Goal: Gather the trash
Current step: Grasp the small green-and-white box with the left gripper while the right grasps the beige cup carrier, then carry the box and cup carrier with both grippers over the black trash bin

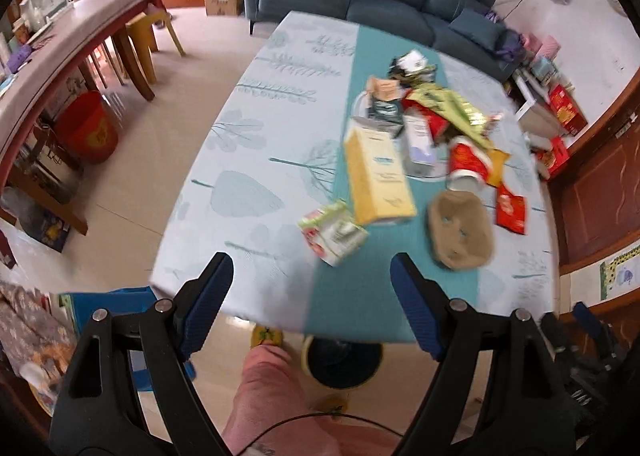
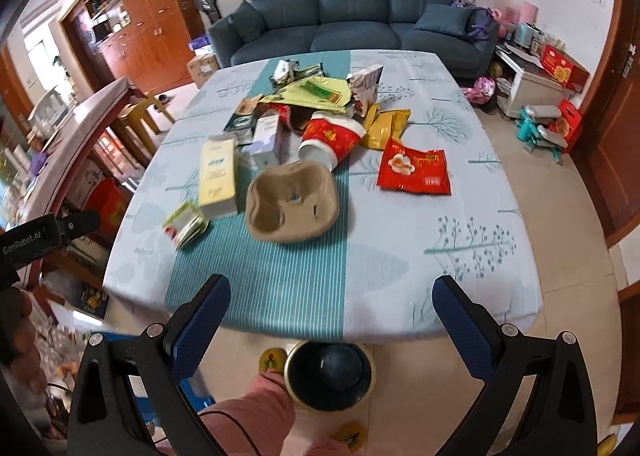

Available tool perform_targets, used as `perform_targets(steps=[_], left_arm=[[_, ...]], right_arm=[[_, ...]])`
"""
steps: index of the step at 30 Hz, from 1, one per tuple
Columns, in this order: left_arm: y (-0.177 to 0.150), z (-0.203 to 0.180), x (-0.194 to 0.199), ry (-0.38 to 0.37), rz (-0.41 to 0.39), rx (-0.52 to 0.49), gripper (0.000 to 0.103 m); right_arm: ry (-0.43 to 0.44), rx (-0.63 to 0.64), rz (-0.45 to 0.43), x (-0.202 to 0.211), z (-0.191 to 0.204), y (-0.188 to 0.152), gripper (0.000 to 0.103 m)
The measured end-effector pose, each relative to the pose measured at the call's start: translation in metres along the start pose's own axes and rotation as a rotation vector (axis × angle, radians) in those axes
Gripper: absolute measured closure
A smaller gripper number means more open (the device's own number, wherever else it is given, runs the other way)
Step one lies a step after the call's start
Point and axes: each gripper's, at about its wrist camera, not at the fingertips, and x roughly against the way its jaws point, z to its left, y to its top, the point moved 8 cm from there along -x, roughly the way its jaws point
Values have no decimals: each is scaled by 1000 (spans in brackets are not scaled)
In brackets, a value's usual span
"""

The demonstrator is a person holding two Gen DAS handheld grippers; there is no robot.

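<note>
The worktop [image 2: 460,276], under a pale leaf-print cloth with a teal striped band, carries a brown pulp cup tray [image 2: 292,205], a yellow carton [image 2: 217,175], a red foil packet [image 2: 414,171], a tipped red paper cup [image 2: 330,139] and a small green-and-white pack [image 2: 185,224].

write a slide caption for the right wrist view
Open right gripper held above the table edge, facing a heap of trash led by a cardboard cup tray, with a bin on the floor below.

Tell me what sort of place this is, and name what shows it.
Most likely a home living and dining room. A dark blue sofa stands behind a table covered with a leaf-print cloth and littered with wrappers, and wooden cabinets line the wall at the left.
</note>
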Motion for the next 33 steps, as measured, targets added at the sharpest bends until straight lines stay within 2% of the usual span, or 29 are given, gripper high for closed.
perform_targets(steps=[3,5,7,8,12,15,17,18,20,21,23,24,25,31,33], left_arm=[[15,7,-33,-8,68,-45,25],[21,6,-57,-22,116,-92,25],[22,1,-78,-30,157,-134,25],[21,-2,-89,-45,186,-160,25],[15,-16,-121,-88,275,-236,26],[11,-24,-141,-113,332,-284,31],[8,-26,-151,-127,368,-305,38],[7,-28,-157,-135,391,-314,40],[3,-31,-165,-157,433,-325,56],[-1,-34,-168,-172,457,-331,59],[-4,-37,-171,-188,483,-346,75],[-6,-40,-172,-197,491,-357,81],[-8,-43,-173,-202,498,-369,87],[-11,-45,-168,-175,460,-430,92],[-12,-45,-162,-183,442,-441,93]], right_arm=[[7,-37,51,-27,3,15,2],[-11,-43,77,-47,3,21,8],[-25,-51,126,-73,4,26,29],[-27,-60,151,-84,4,25,32],[-40,-146,221,-130,-8,27,37],[-31,-194,247,-150,-13,27,40],[-27,-216,261,-161,-13,25,44],[-23,-227,274,-168,-12,23,50],[-6,-248,292,-175,-10,19,65],[1,-266,299,-178,-8,16,72],[5,-304,290,-179,-8,13,79],[15,-325,285,-178,-7,10,86],[19,-339,281,-177,-7,9,87],[39,-382,270,-150,-3,-10,93],[18,-378,263,-137,-2,-13,94]])
